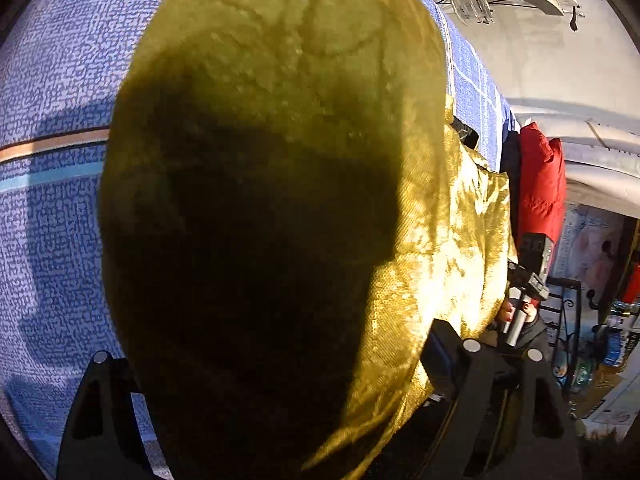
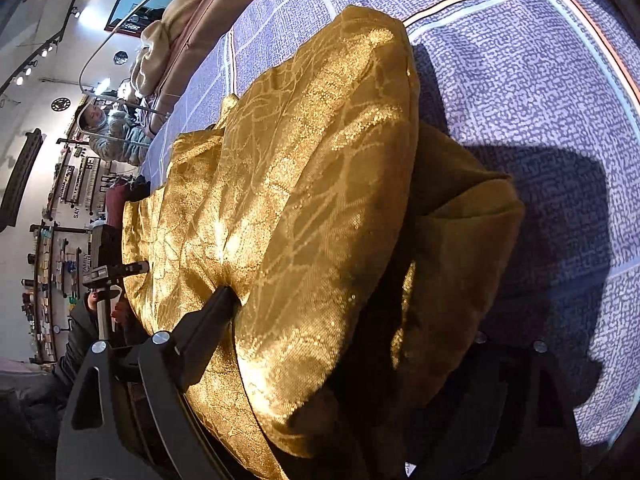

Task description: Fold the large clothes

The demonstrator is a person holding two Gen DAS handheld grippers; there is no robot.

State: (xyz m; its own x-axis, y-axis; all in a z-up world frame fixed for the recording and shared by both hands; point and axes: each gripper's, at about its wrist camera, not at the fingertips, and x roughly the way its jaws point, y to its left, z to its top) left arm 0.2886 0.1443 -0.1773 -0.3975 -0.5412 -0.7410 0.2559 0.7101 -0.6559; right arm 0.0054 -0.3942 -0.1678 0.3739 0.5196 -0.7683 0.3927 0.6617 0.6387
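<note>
A gold, glittering garment [image 1: 280, 120] lies folded in a thick bundle on a blue patterned bedcover [image 1: 52, 240]. In the left wrist view it fills the middle, its near half in dark shadow. My left gripper [image 1: 272, 344] is open, its black fingers [image 1: 100, 392] standing wide on either side of the cloth. In the right wrist view the gold garment [image 2: 312, 184] bulges up between the fingers of my right gripper [image 2: 354, 316], which is open too. Its left finger [image 2: 208, 328] pokes into a crease; the right finger sits in shadow.
The bedcover [image 2: 520, 100] stretches out beyond the bundle. A red puffy jacket [image 1: 540, 184] hangs past the bed's edge. Beige and pink bedding [image 2: 180, 32] lies at the far end. A hand holding another gripper device [image 2: 112, 272] shows beside the cloth, before shelves of goods.
</note>
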